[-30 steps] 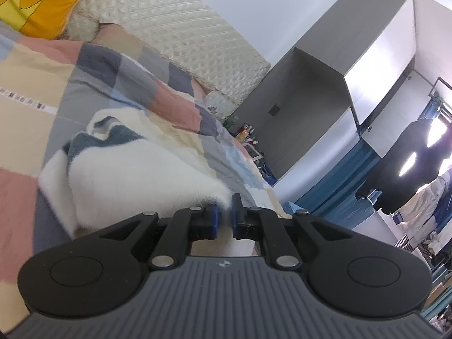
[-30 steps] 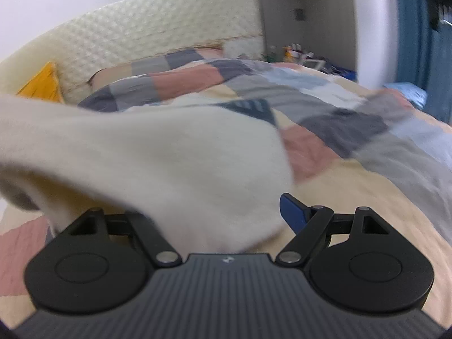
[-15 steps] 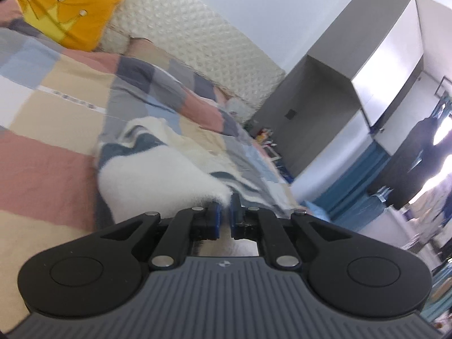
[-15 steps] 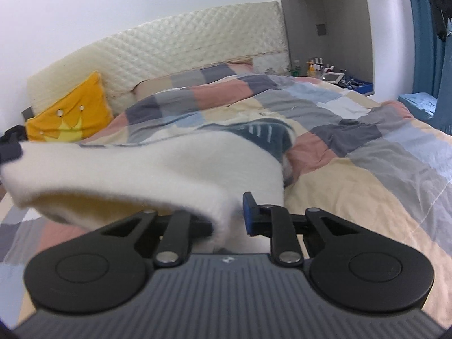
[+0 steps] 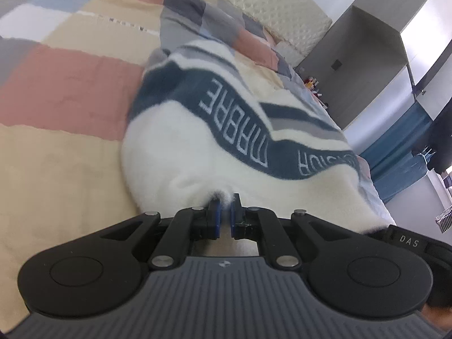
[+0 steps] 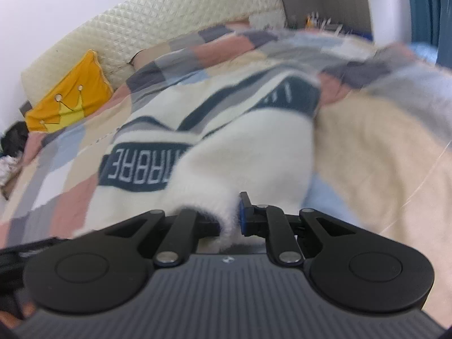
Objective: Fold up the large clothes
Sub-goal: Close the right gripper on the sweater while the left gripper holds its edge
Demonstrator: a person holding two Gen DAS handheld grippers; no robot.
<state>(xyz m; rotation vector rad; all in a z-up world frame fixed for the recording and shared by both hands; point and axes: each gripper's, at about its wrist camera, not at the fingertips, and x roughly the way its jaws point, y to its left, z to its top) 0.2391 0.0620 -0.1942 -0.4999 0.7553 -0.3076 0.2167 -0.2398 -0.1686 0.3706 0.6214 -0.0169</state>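
A fluffy white sweater with a dark blue lettered band lies spread on the patchwork bed. My left gripper is shut on its near white edge, with fluff bunched between the blue pads. In the right wrist view the same sweater lies with one white part lapped over the lettered band. My right gripper is shut on the near white edge; the fabric covers its left finger, and the right blue pad presses against it. Both grippers sit low over the bed, side by side.
A quilted cream headboard backs the bed, with a yellow crown pillow at its left. A grey wardrobe and blue curtain stand beyond the bed's far side. Bare quilt lies to the right of the sweater.
My right jaws went from wide open to shut on the sweater's edge. Both grippers dropped towards the bed, and the sweater now lies flatter with its lettered band showing.
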